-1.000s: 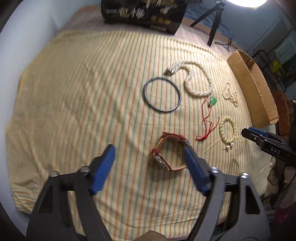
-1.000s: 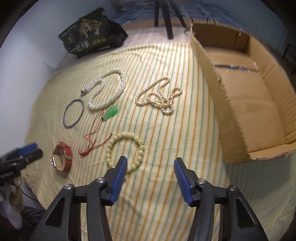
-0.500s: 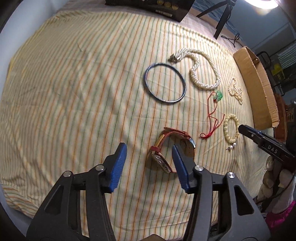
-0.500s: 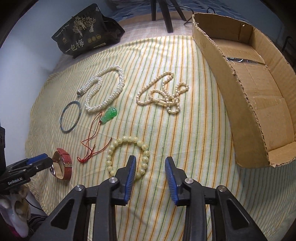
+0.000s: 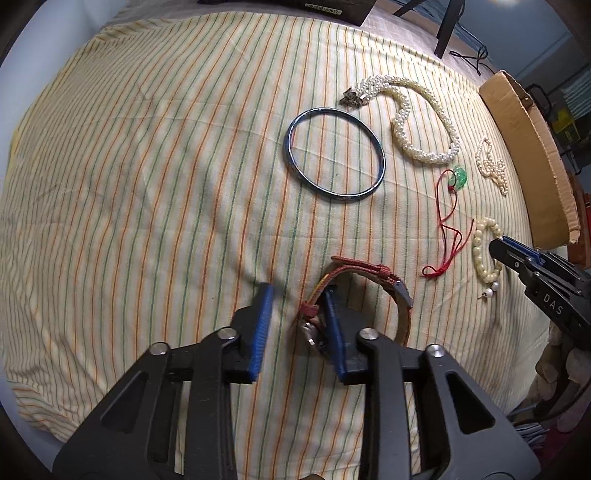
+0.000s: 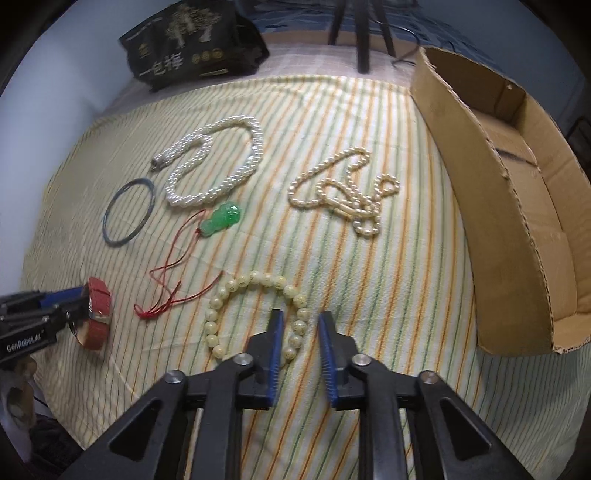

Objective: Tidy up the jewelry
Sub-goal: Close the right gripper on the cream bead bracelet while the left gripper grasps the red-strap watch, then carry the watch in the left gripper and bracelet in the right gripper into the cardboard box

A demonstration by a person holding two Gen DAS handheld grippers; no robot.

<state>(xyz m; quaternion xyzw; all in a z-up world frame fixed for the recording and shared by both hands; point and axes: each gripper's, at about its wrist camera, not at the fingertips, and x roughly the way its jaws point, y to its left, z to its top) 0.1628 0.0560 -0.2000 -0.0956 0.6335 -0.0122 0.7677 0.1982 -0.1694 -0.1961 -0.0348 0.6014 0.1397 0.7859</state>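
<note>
My left gripper [image 5: 297, 317] is open, its fingers either side of the near end of a red-strapped watch [image 5: 373, 280] standing on the striped cloth; the right finger sits inside the strap loop. The watch also shows in the right wrist view [image 6: 96, 314]. My right gripper [image 6: 299, 336] is open but narrow, its fingers straddling the right side of a cream bead bracelet [image 6: 255, 306], which shows in the left wrist view too [image 5: 484, 251]. Beyond lie a blue bangle [image 5: 334, 155], a thick pearl rope [image 5: 417, 122], a green pendant on red cord [image 6: 221, 221] and a thin pearl necklace [image 6: 347, 195].
An open cardboard box [image 6: 517, 206] stands at the right edge of the cloth [image 5: 147, 184]. A black printed bag [image 6: 192, 44] and tripod legs [image 6: 362, 33] are at the far edge. The cloth's near edge drops off just below my grippers.
Both grippers moved forward and down and narrowed. The left now straddles the watch's strap end; the right now straddles the bead bracelet's side.
</note>
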